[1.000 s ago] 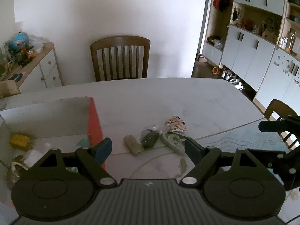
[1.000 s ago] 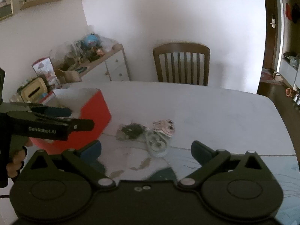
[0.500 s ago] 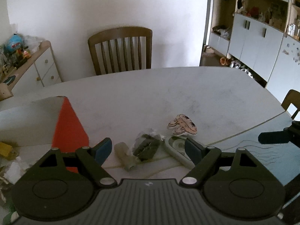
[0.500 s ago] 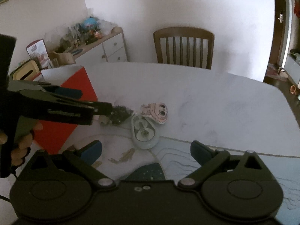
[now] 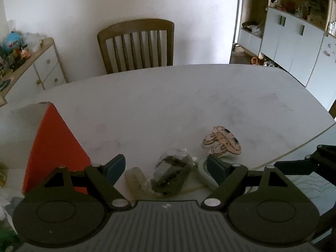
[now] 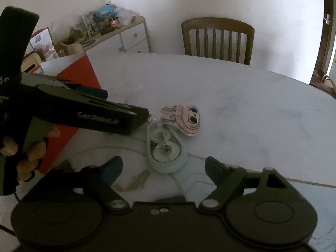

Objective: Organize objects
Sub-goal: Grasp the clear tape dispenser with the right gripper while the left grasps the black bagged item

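Left gripper: angled down over dark packet, jaws wide, empty.
Right gripper: angled down near clear case, jaws closing, nothing gripped.

A small cluster of loose objects lay on a white marble-patterned table, close to an open box with an orange-red outer side. Leftmost was a short pale cylinder lying on its side. Touching it on the right was a crumpled clear packet with dark greenish contents, lying flat. Next came a pale, teardrop-shaped transparent case lying flat, with two round reels visible inside. Just beyond it lay a flat pink cartoon rabbit face with large dark eyes and striped ears, its edge touching or slightly overlapping the case. Inside the box, only a yellow scrap showed at the edge.
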Tool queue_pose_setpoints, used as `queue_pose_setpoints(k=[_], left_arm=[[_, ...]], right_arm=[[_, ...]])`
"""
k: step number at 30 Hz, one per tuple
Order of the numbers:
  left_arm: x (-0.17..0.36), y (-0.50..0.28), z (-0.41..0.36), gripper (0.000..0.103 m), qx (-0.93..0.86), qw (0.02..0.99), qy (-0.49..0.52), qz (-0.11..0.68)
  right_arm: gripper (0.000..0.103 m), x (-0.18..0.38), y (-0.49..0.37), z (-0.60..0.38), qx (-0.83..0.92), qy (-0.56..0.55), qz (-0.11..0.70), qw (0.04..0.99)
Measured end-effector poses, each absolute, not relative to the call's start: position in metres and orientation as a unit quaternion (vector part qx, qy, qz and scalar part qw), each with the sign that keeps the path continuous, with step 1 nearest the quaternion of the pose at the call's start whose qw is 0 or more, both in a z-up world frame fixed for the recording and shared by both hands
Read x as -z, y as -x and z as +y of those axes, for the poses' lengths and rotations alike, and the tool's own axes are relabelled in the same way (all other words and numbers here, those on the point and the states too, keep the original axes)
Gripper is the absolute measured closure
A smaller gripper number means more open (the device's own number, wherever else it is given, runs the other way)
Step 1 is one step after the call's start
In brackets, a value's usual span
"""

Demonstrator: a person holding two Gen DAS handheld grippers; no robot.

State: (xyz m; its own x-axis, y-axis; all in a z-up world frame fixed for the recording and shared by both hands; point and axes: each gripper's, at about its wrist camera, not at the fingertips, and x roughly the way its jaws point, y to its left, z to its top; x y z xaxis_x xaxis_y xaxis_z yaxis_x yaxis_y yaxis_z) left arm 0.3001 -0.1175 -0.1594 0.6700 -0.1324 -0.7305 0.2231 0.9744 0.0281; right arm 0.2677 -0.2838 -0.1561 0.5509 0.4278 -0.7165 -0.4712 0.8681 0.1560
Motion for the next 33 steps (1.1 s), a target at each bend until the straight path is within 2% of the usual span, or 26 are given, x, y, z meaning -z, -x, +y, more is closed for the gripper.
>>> queue_pose_setpoints(k=[7, 11, 15, 17, 18, 22, 24, 33], left_arm=[[0.165, -0.302, -0.116, 0.018, 0.105, 0.91, -0.042, 0.399], [0.166, -0.306, -0.116, 0.035, 0.114, 0.908, -0.038, 0.401], [0.167, -0.305, -0.119, 0.047, 0.121, 0.906, -0.042, 0.404], [0.168, -0.305, -0.12, 0.06, 0.126, 0.904, -0.042, 0.406], [0.169, -0.305, -0.12, 0.062, 0.126, 0.903, -0.042, 0.408], [0.169, -0.305, -0.122, 0.066, 0.131, 0.901, -0.041, 0.411], [0.168, -0.305, -0.124, 0.07, 0.127, 0.9, -0.048, 0.415], [0.156, -0.294, -0.122, 0.073, 0.122, 0.898, -0.037, 0.422]], right_arm=[[0.028, 0.167, -0.278, -0.275, -0.249, 0.03, 0.4, 0.881], [0.03, 0.172, -0.282, -0.27, -0.244, 0.03, 0.403, 0.882], [0.035, 0.176, -0.281, -0.267, -0.242, 0.032, 0.402, 0.882], [0.037, 0.177, -0.28, -0.265, -0.241, 0.036, 0.399, 0.884], [0.041, 0.177, -0.279, -0.264, -0.24, 0.037, 0.398, 0.884], [0.052, 0.177, -0.277, -0.261, -0.233, 0.045, 0.395, 0.888], [0.053, 0.177, -0.276, -0.261, -0.23, 0.044, 0.395, 0.888], [0.053, 0.171, -0.265, -0.261, -0.219, 0.032, 0.399, 0.89]])
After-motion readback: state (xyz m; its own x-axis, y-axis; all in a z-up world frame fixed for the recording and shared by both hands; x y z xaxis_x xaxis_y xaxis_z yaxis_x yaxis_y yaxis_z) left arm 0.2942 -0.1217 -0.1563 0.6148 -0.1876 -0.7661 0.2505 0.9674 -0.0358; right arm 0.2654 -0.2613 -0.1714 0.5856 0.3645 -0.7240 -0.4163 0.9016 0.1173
